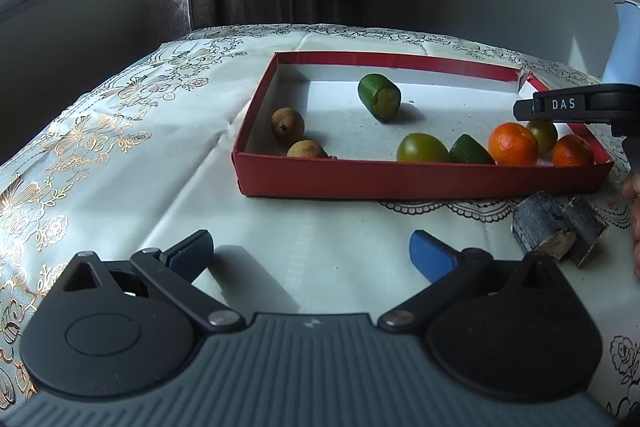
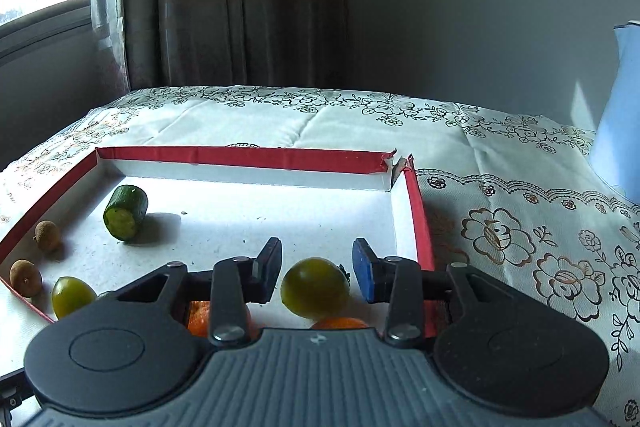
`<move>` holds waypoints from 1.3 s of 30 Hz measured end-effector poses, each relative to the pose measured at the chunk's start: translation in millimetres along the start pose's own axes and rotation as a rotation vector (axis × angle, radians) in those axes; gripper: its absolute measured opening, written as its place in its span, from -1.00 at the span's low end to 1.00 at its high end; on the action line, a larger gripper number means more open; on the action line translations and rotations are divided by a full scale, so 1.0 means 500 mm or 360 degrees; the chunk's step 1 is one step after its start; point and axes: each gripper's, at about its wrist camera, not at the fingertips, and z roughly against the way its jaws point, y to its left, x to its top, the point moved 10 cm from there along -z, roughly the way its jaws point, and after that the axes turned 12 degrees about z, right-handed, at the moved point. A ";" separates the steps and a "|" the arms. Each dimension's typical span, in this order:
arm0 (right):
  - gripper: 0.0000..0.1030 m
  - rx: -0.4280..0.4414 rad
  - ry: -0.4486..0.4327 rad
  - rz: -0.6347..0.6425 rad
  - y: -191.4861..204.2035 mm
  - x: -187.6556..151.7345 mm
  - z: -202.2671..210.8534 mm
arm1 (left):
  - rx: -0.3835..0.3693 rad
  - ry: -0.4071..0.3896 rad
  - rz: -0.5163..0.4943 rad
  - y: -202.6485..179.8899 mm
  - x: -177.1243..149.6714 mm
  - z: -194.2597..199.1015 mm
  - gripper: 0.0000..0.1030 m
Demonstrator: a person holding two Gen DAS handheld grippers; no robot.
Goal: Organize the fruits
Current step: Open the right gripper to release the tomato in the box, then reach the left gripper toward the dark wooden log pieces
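A shallow red box (image 1: 420,179) (image 2: 248,157) lies on the table and holds fruit: a cut green piece (image 1: 379,96) (image 2: 125,213), two brown longans (image 1: 287,123) (image 2: 47,235), a green round fruit (image 1: 422,148) (image 2: 72,295), a green wedge (image 1: 470,150) and two oranges (image 1: 513,143). My left gripper (image 1: 312,255) is open and empty over the cloth in front of the box. My right gripper (image 2: 316,267) is open above the box's right end, with a second green round fruit (image 2: 315,287) between its fingers, not clamped. The right gripper's arm (image 1: 576,105) shows in the left wrist view.
Two dark sugarcane pieces (image 1: 556,231) lie on the cloth right of the box's front. A blue jug (image 2: 618,115) stands at the far right. A flowered tablecloth (image 2: 520,247) covers the table; curtain and window are behind.
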 end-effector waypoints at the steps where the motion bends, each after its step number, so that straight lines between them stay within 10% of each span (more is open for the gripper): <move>1: -0.09 -0.0004 -0.0002 -0.0018 -0.004 0.000 0.006 | 0.0001 0.0001 0.0002 0.000 0.000 0.000 1.00; 17: 0.54 -0.0157 -0.0113 -0.0134 -0.106 -0.131 0.219 | 0.0030 0.0000 -0.0013 0.001 -0.001 0.000 1.00; 39: 0.55 -0.0107 -0.0074 -0.0383 -0.158 -0.192 0.211 | -0.0168 -0.0148 -0.0174 -0.191 -0.023 0.090 1.00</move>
